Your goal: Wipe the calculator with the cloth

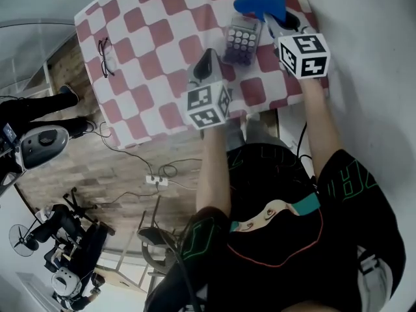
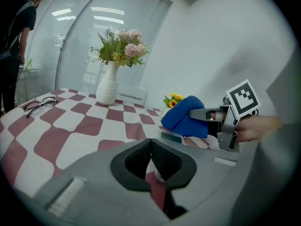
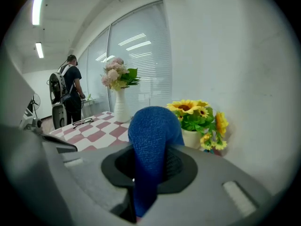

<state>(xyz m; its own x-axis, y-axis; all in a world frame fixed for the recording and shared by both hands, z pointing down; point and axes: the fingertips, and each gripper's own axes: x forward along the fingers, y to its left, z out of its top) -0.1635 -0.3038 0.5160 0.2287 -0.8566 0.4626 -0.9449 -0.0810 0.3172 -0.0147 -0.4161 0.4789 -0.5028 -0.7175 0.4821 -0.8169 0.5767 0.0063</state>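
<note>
The calculator point(image 1: 242, 39) lies on the checkered table point(image 1: 149, 51), towards its right end. My right gripper point(image 1: 273, 19) hangs just over the calculator's far right side, shut on a blue cloth point(image 1: 260, 4). In the right gripper view the cloth point(image 3: 153, 140) bulges up from between the jaws and hides them. The left gripper view shows the cloth point(image 2: 186, 117) held just above the calculator point(image 2: 170, 136). My left gripper point(image 1: 208, 58) is shut with nothing in it, over the table just left of the calculator.
A white vase of pink flowers point(image 2: 107, 86) and a pair of glasses point(image 2: 40, 105) sit further left on the table. A small pot of sunflowers point(image 3: 197, 121) stands by the wall behind the cloth. A person with a backpack point(image 3: 66, 91) stands beyond the table.
</note>
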